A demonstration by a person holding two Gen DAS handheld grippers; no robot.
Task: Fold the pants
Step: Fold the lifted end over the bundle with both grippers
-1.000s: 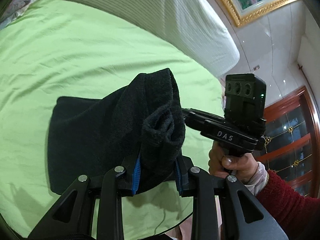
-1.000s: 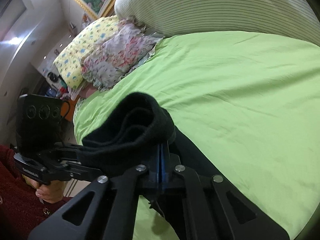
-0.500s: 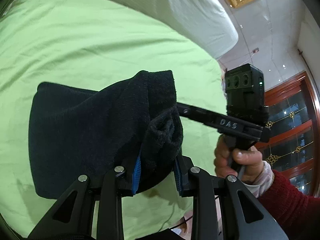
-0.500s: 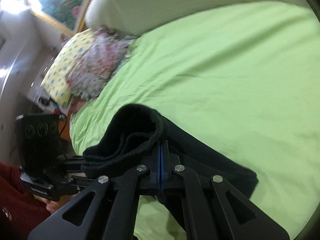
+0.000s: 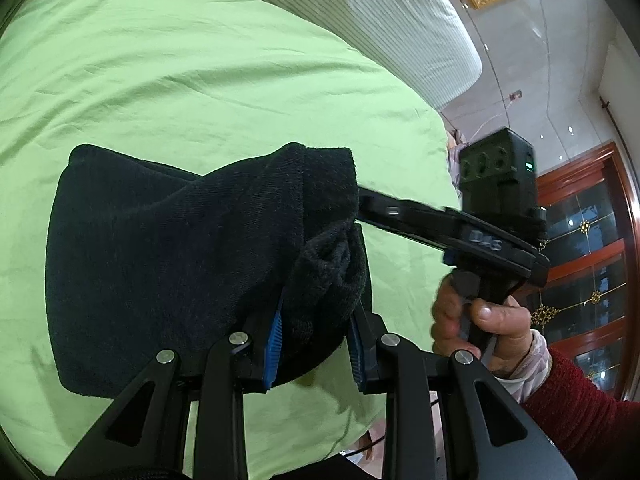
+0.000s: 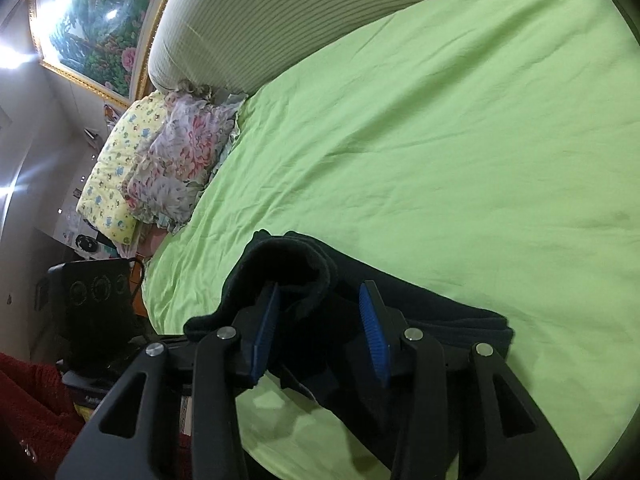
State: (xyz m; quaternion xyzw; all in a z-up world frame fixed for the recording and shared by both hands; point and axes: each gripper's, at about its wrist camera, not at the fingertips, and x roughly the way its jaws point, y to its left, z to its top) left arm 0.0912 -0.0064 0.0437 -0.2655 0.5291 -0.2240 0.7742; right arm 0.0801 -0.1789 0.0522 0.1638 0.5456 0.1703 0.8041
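Note:
Black pants [image 5: 160,260] lie folded on the green bed sheet [image 5: 200,72], with one bunched end lifted. My left gripper [image 5: 316,332] is shut on that bunched end, its blue pads pressing the cloth from both sides. In the right wrist view my right gripper [image 6: 320,292] has its jaws opening. A fold of the pants [image 6: 440,312] droops loosely between them, and the blue pads [image 6: 374,332] stand apart from it. A hand [image 5: 472,320] in a red sleeve holds the right gripper's handle, and its fingertips are hidden behind the cloth in the left wrist view.
A floral pillow [image 6: 180,160] and a yellow pillow [image 6: 116,176] lie at the bed's far left corner. A striped padded headboard [image 6: 320,20] runs along the back. A wooden cabinet [image 5: 592,260] stands past the bed's right edge. The near bed edge is just below the grippers.
My right gripper's jaws, shut on the pants a second ago, have parted and the wrist has rolled. Both grippers have sunk toward the bed with the folded end.

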